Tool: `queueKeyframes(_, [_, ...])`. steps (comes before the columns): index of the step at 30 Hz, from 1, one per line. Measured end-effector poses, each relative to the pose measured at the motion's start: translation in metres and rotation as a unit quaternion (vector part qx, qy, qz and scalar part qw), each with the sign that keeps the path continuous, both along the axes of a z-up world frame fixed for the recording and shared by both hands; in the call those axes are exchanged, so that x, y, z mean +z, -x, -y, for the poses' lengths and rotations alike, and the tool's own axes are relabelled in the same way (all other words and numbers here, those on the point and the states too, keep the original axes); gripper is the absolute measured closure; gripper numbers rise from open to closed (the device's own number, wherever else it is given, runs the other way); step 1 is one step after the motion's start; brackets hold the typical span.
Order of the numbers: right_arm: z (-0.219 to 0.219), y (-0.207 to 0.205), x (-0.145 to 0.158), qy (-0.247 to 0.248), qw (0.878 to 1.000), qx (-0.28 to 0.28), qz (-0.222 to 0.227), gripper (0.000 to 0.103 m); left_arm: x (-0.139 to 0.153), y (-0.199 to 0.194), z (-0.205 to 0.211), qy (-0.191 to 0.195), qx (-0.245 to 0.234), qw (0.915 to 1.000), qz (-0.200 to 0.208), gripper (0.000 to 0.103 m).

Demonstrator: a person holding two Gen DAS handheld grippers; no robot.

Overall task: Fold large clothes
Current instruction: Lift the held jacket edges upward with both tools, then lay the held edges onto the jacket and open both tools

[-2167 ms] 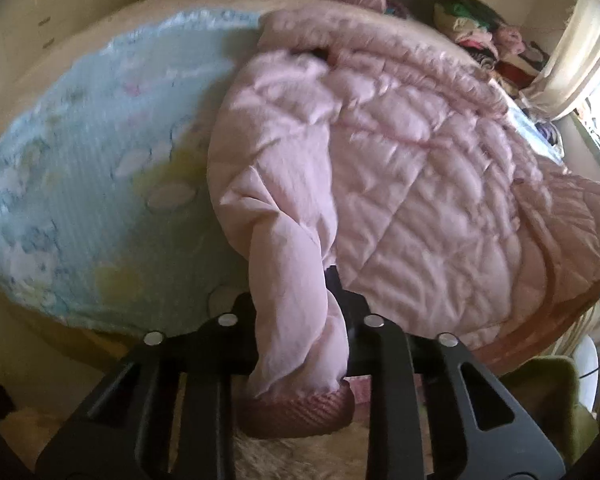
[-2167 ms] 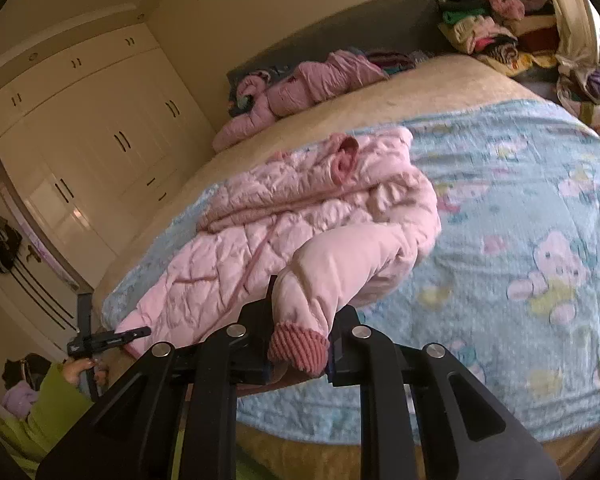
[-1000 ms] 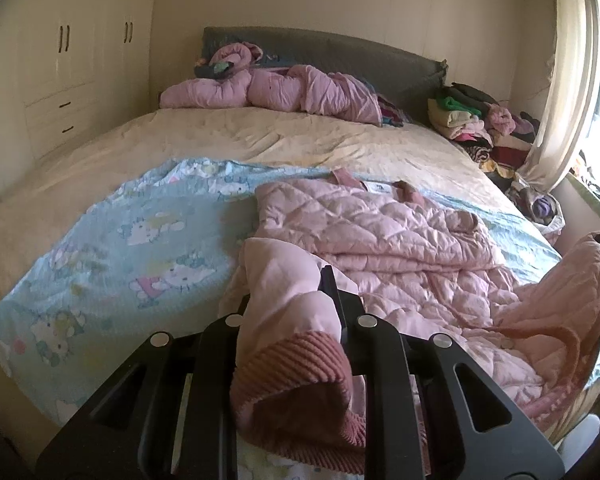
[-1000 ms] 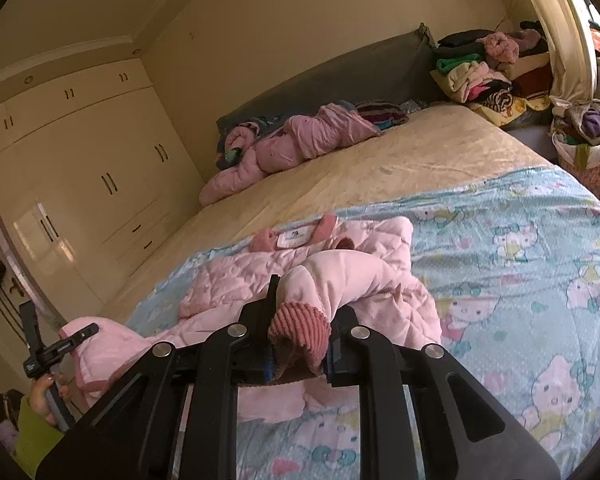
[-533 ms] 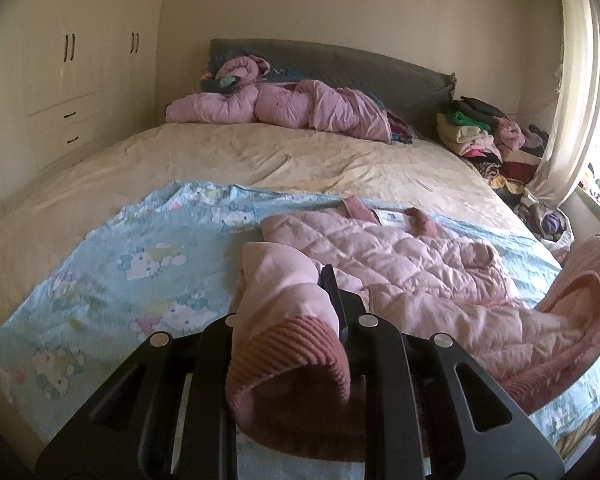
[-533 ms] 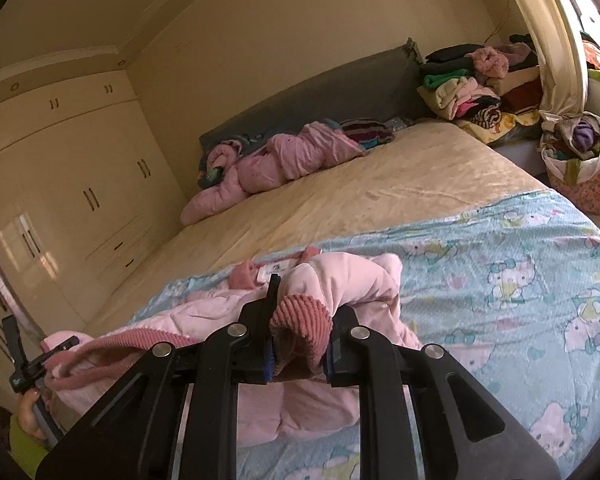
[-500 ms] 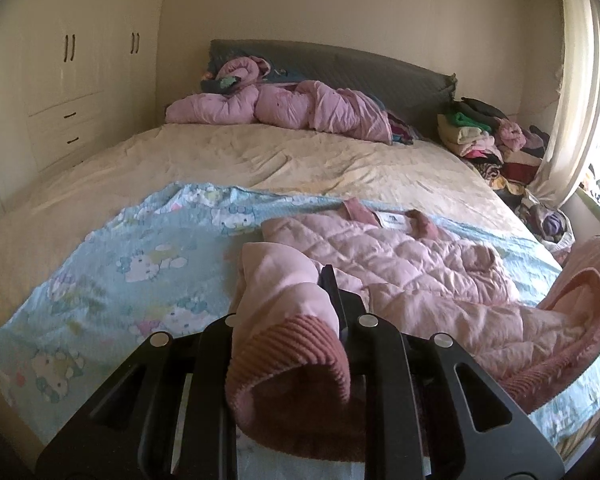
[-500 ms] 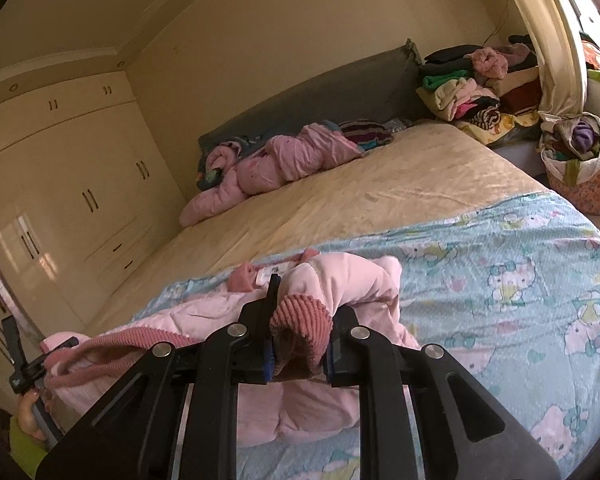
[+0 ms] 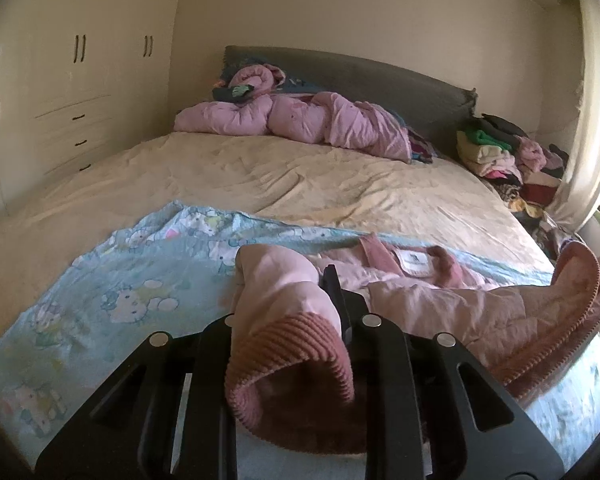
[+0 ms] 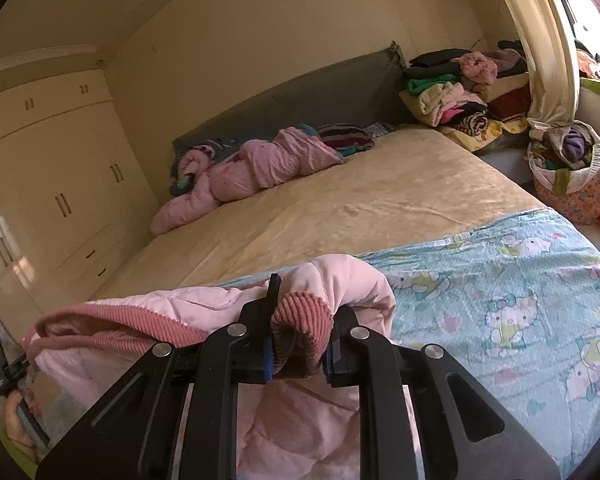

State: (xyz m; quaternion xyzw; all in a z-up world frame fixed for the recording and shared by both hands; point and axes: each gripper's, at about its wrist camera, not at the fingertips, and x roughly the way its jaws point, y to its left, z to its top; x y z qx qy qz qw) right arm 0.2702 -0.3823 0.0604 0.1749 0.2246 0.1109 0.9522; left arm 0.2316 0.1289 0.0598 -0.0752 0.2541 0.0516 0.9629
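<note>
A pink quilted jacket (image 9: 452,304) lies on the blue cartoon-print blanket (image 9: 140,280) at the foot of the bed; its collar with a white label (image 9: 414,262) points to the headboard. My left gripper (image 9: 288,312) is shut on one sleeve's ribbed cuff (image 9: 288,344), held low over the jacket's left side. My right gripper (image 10: 300,320) is shut on the other sleeve's ribbed cuff (image 10: 300,332), above the jacket (image 10: 300,420). The raised ribbed hem (image 10: 112,316) shows at the left of the right wrist view.
Another pink padded garment (image 9: 300,120) lies at the grey headboard (image 9: 360,76). Piles of clothes (image 9: 500,152) sit right of the bed, with a cloth bag (image 10: 568,172) on the floor. Wardrobes (image 9: 60,92) line the left wall.
Both grippers have carried the sleeve cuffs forward and lower over the jacket. The views have come closer to the bed, and the sleeves now fold over the jacket's body.
</note>
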Motion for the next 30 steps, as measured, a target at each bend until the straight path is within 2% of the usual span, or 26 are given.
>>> queueKeyframes(10, [-0.014,-0.085,-0.046,0.024,0.997,-0.035,-0.067,0.087,-0.041,-0.063,-0.001,0.048,0.051,0.9975,-0.010,0.086])
queueKeyframes(14, [-0.015,-0.109,-0.072,0.005,0.994,-0.045,-0.099,0.086,-0.060,-0.078,-0.003,0.041,0.042,0.9981,-0.022,0.084])
queueKeyframes(17, [-0.013,-0.122,-0.086,-0.031,0.992,-0.048,-0.113,0.083,-0.070,-0.090,-0.009,0.055,0.035,0.9972,-0.035,0.084])
queueKeyframes(21, [-0.003,-0.128,-0.096,-0.119,0.984,-0.040,-0.123,0.069,-0.080,-0.102,-0.015,0.077,0.030,0.9955,-0.047,0.084])
queueKeyframes(22, [-0.001,-0.127,-0.097,-0.136,0.983,-0.037,-0.120,0.047,-0.082,-0.104,-0.016,0.080,0.029,0.9952,-0.049,0.084])
queueKeyframes(23, [0.000,-0.126,-0.097,-0.161,0.981,-0.020,-0.107,0.029,-0.084,-0.105,-0.016,0.083,0.027,0.9950,-0.049,0.084])
queueKeyframes(24, [-0.001,-0.124,-0.093,-0.169,0.980,-0.015,-0.103,0.004,-0.085,-0.107,-0.016,0.085,0.027,0.9948,-0.050,0.084])
queueKeyframes(26, [-0.007,-0.116,-0.085,-0.155,0.983,-0.033,-0.092,0.004,-0.087,-0.108,-0.016,0.085,0.026,0.9947,-0.051,0.084])
queueKeyframes(30, [-0.038,-0.105,-0.083,-0.108,0.988,0.002,-0.108,0.004,-0.088,-0.109,-0.018,0.092,0.021,0.9941,-0.053,0.082])
